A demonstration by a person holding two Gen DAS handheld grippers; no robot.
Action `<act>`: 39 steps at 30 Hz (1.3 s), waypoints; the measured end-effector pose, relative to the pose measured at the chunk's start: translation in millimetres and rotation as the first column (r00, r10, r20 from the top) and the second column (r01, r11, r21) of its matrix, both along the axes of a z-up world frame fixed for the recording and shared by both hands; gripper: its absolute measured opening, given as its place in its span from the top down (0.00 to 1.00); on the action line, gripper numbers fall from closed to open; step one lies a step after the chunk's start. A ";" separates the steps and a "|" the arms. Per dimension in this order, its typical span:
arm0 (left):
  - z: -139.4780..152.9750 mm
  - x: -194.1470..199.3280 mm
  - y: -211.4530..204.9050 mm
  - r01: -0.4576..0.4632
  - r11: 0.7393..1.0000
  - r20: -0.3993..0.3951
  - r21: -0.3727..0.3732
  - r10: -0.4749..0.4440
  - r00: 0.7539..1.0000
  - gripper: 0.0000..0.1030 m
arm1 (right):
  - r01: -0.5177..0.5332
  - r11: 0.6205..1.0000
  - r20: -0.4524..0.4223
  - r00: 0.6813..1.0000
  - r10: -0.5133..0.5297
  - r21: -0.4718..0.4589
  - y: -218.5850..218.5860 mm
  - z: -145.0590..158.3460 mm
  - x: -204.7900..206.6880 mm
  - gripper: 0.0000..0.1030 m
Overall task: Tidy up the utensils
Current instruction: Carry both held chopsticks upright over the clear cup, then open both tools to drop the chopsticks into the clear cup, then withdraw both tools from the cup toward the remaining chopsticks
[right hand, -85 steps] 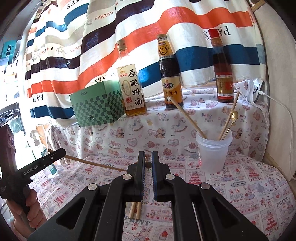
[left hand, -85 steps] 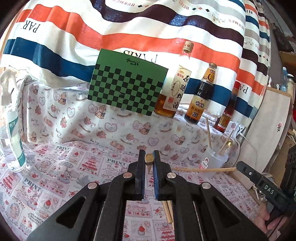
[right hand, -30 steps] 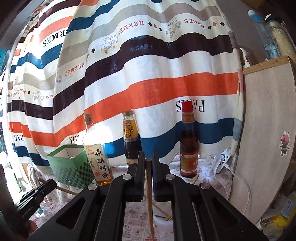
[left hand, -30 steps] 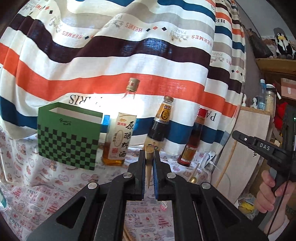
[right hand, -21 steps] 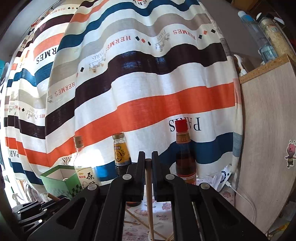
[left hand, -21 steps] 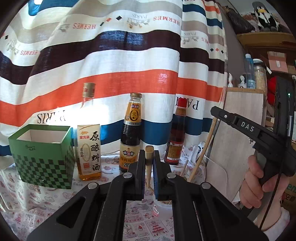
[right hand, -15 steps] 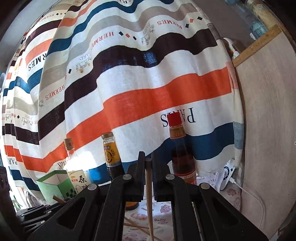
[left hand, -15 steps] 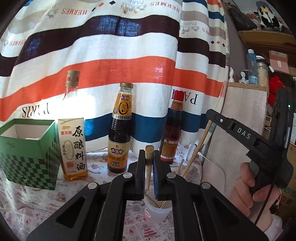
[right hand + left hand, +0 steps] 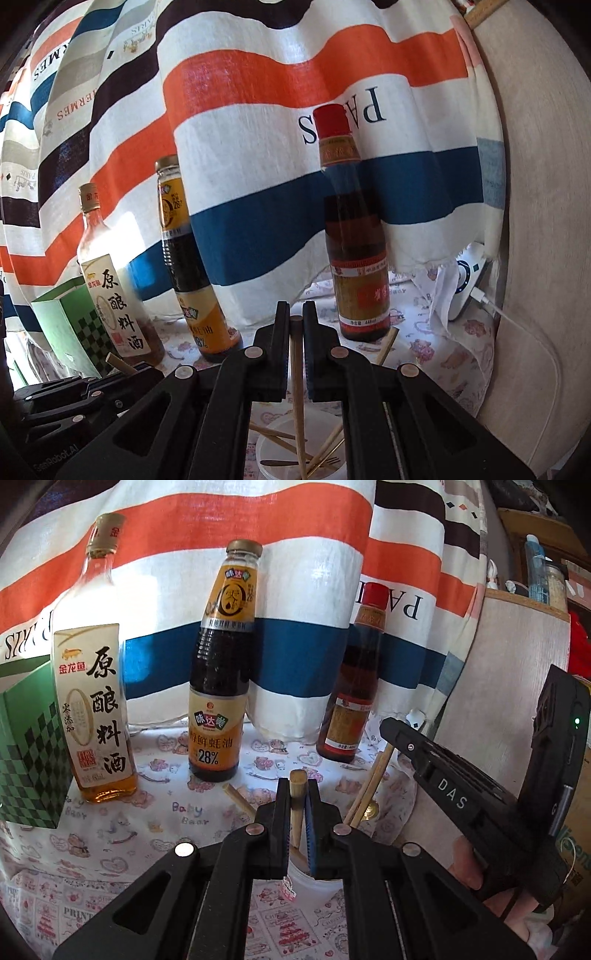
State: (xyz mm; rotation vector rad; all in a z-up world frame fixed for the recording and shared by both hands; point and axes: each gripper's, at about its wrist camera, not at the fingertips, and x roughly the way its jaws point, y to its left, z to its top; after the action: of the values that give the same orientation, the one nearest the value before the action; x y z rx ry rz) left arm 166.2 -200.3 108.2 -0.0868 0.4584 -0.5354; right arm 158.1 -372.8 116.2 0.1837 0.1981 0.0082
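While the left wrist camera looks forward along its own fingers, the left gripper (image 9: 298,794) shows its two black fingers drawn together and clamped on a wooden chopstick (image 9: 296,805), whose blunt end sticks up just above the fingertips. Below the fingers sits a clear plastic cup (image 9: 314,884) on the printed tablecloth (image 9: 110,834), mostly hidden by the gripper body; more chopsticks (image 9: 367,794) and a gold spoon (image 9: 370,808) lean out of it to the right. Behind stand three bottles in a row: a cooking wine bottle (image 9: 98,686) at the left, a dark sauce bottle (image 9: 221,672) in the middle and a red-capped bottle (image 9: 356,686) at the right, all upright before a striped curtain (image 9: 303,546). A green checked box (image 9: 26,753) stands at the left edge, just beside the wine bottle. At the right, the right gripper (image 9: 397,733) reaches in, held by a hand (image 9: 491,897) at the lower right; its fingertips lie near the leaning chopsticks.

Seen from the right wrist camera, the right gripper (image 9: 295,317) has its fingers closed on a second chopstick (image 9: 297,376), which hangs nearly upright with its lower end down inside the cup (image 9: 266,454). Loose chopsticks and a small fork (image 9: 317,461) lie in the cup. The same three bottles stand behind, the red-capped one (image 9: 351,229) nearest. The left gripper's body (image 9: 74,391) fills the lower left, a chopstick end poking out above it.
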 end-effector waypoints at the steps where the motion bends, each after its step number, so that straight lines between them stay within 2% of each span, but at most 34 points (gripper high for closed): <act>1: -2.6 3.0 -0.9 0.002 1.000 -0.013 0.002 -0.002 1.000 0.94 | 0.006 1.000 -0.004 1.000 -0.006 0.003 -2.1 -2.0 1.8 0.93; 4: -9.1 7.1 2.1 0.033 0.999 -0.040 -0.005 -0.033 0.999 0.94 | -0.005 1.000 -0.035 0.999 0.006 0.020 -9.4 -7.3 9.1 0.93; 10: -13.2 7.2 13.2 -0.013 1.000 -0.044 0.023 0.014 0.999 0.90 | -0.039 0.999 -0.067 0.997 0.040 0.017 -8.1 -8.3 15.0 0.92; 11: -12.8 8.0 15.2 -0.015 0.999 -0.047 0.030 0.017 0.999 0.89 | -0.043 0.999 -0.070 0.997 0.044 0.017 -6.9 -8.0 13.8 0.86; 12: -11.7 8.0 18.0 -0.010 1.000 -0.046 0.029 0.012 0.999 0.88 | -0.038 0.999 -0.068 0.997 0.039 0.017 -6.3 -7.6 11.3 0.67; 13: -9.2 6.6 22.2 -0.014 1.000 -0.037 0.028 0.015 0.999 0.82 | -0.031 0.999 -0.061 0.998 0.032 0.016 -6.0 -6.7 7.6 0.55; 14: -6.0 3.7 26.5 -0.023 0.999 -0.022 0.024 0.024 0.999 0.72 | -0.020 1.000 -0.047 0.999 0.021 0.012 -6.0 -5.0 2.8 0.39; 17: 5.5 -9.1 40.0 -0.035 0.999 0.028 0.008 0.035 0.999 0.53 | 0.000 1.000 -0.021 1.000 -0.001 -0.012 -6.2 0.0 -10.5 0.38; 19: 12.5 -18.2 47.3 -0.056 0.998 0.054 0.015 0.055 0.997 0.46 | 0.001 1.000 -0.024 1.000 -0.001 0.000 -7.6 2.9 -17.4 0.38; 23: 22.3 -38.8 66.7 -0.109 0.994 0.093 0.011 0.108 0.990 0.33 | -0.017 1.000 -0.004 1.000 0.017 0.005 -4.3 11.2 -38.2 0.32; 25: 25.7 -53.1 75.6 -0.168 0.985 0.122 0.039 0.163 0.979 0.29 | -0.028 1.000 0.024 0.999 0.028 0.002 1.5 14.5 -53.6 0.28; 28: 30.5 -77.7 92.1 -0.213 0.975 0.182 0.061 0.199 0.963 0.19 | -0.048 0.999 0.044 0.998 0.048 0.002 13.6 15.9 -71.8 0.20; 30: 33.9 -91.6 105.9 -0.212 0.976 0.207 0.048 0.198 0.958 0.16 | -0.065 0.998 0.047 0.997 0.065 -0.002 24.2 15.6 -82.3 0.17; 32: 37.6 -103.2 119.9 -0.229 0.973 0.228 0.030 0.216 0.949 0.06 | -0.084 0.996 0.042 0.996 0.084 -0.007 33.5 14.9 -90.8 0.17; 36: 40.4 -125.1 148.3 -0.250 0.968 0.226 0.006 0.242 0.943 0.03 | -0.107 0.994 0.038 0.994 0.107 0.002 44.7 9.8 -108.5 0.13; 39: 37.4 -145.0 167.1 -0.274 0.962 0.264 0.011 0.262 0.928 0.01 | -0.094 0.996 0.032 0.995 0.094 0.001 51.0 4.1 -118.7 0.13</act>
State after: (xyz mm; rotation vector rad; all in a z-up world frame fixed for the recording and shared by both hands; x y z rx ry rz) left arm 21.2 -33.2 145.5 -0.0314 0.1960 -0.2602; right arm 39.4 -321.8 120.3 0.1766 0.1751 0.1051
